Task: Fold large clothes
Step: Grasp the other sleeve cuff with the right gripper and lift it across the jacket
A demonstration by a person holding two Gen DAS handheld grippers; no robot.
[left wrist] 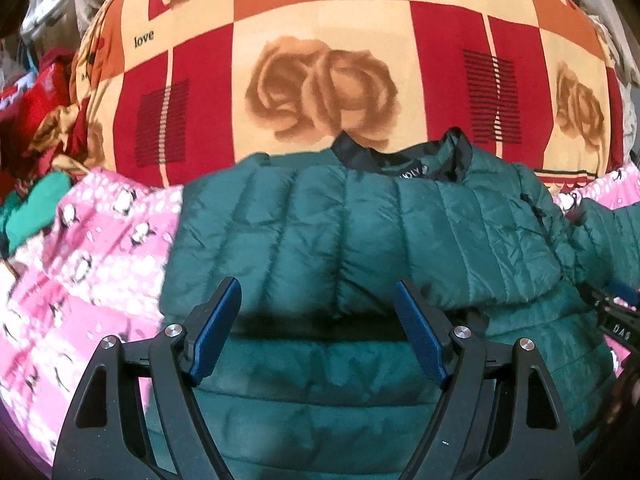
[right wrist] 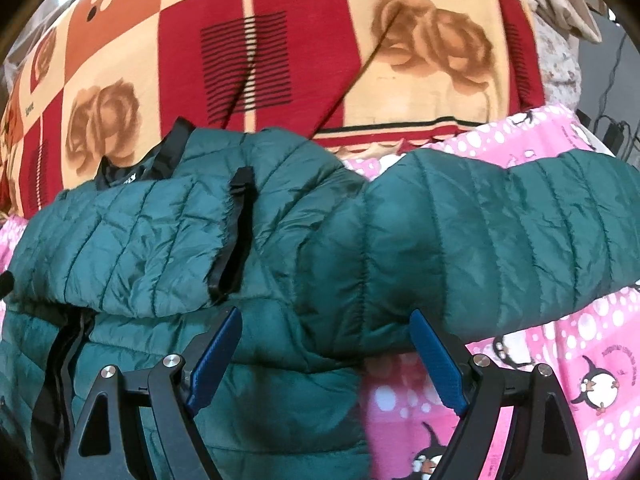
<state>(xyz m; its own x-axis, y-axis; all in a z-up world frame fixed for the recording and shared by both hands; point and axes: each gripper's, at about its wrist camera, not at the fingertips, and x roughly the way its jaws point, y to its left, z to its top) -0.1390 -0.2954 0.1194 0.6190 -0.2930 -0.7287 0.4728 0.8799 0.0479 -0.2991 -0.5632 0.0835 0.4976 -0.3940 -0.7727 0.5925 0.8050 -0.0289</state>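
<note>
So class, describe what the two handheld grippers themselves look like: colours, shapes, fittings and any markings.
The left gripper and right gripper match: angular black linkage arms with triangular cut-outs, round silver pivot screws, and two flat blue fingers with a finely textured face. At the left view's right edge, the other gripper's black body bears white lettering, too small to read reliably. No cables or sleeves show.

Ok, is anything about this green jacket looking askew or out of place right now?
Yes. The green puffer jacket is only partly folded: one sleeve sticks straight out sideways over the pink penguin blanket instead of lying across the body. The black collar also sits rumpled. Nothing looks torn or spilled.
</note>
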